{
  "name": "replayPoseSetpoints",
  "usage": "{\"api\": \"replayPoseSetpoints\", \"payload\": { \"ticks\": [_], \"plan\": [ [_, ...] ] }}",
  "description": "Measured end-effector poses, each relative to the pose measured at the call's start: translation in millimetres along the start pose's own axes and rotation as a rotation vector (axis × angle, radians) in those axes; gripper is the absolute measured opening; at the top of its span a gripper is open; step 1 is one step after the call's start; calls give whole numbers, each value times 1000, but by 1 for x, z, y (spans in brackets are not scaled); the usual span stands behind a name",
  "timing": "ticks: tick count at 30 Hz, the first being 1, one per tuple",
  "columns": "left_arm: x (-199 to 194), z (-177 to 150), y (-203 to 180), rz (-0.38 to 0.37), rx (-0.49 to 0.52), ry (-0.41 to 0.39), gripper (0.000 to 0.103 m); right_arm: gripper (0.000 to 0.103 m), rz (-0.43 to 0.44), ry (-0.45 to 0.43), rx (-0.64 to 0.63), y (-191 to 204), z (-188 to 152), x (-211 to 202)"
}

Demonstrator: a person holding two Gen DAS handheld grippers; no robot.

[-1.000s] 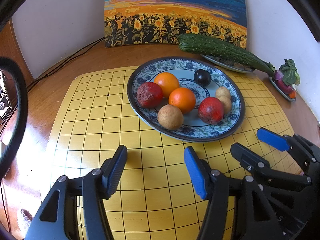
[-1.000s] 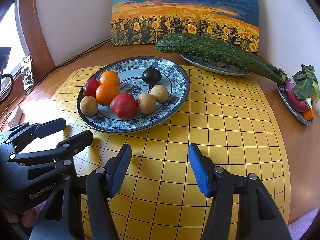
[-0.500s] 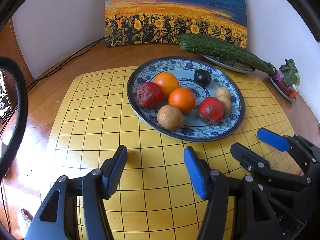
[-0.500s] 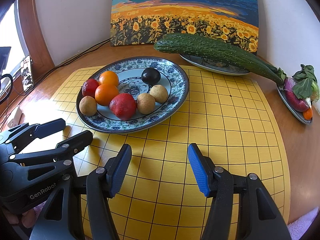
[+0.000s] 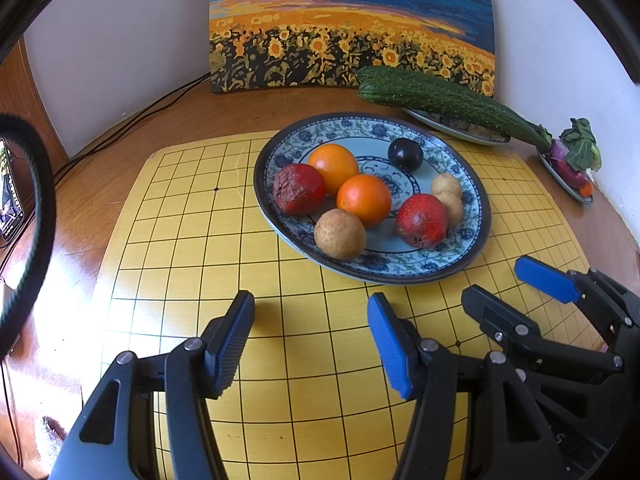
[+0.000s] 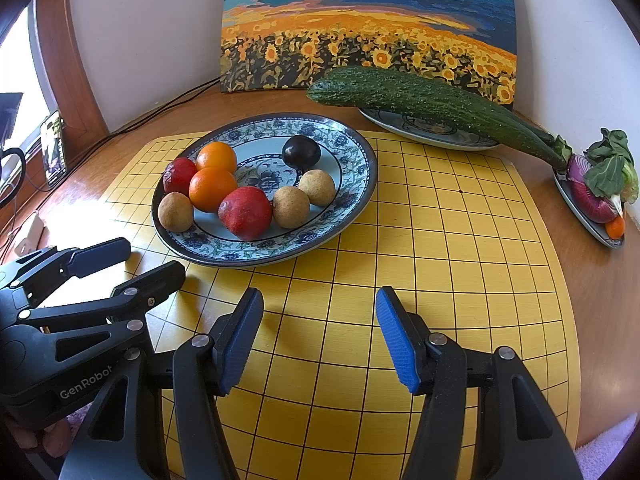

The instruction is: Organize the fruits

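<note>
With both tools low over the yellow gridded board (image 5: 192, 248), nothing is grasped. Left gripper (image 5: 310, 340) has its jaws spread and empty above the near edge of the board; right gripper (image 6: 318, 334) is likewise spread and empty, side by side with it, short of the plate.

Fruit all sits on the round blue-and-white floral plate (image 6: 352, 148), which rests on the board:
- two oranges (image 5: 363, 199), touching each other, left-centre
- wrinkled red fruit (image 5: 298, 189) against the rear orange, at the left rim
- smoother red fruit (image 5: 421, 220) near the front right
- three round tan-brown fruits: one (image 6: 175, 212) at the front left, two (image 6: 316, 187) touching each other beside the smoother red one
- dark purple plum (image 6: 301, 152) alone at the back, apart from the rest

Behind the board on the wooden table (image 6: 600, 280): long green bumpy cucumber (image 6: 420, 100) lying across a second plate (image 6: 440, 136), overhanging both ends. Far right, a small dish (image 6: 580, 212) with a red onion and leafy greens. Sunflower-field painting (image 6: 360, 28) leans on the white wall.
</note>
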State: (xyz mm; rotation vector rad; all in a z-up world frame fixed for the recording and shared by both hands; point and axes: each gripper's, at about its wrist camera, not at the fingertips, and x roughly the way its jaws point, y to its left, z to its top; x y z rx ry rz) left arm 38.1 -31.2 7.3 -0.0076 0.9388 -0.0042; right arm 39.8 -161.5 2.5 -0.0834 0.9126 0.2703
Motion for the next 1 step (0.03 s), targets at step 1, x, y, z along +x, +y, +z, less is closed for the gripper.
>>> {"api": "replayPoseSetpoints", "payload": {
  "ticks": [1],
  "plan": [
    [0, 0, 1, 0, -1, 1, 61, 60, 0, 0, 0, 0, 0, 0]
  ]
}}
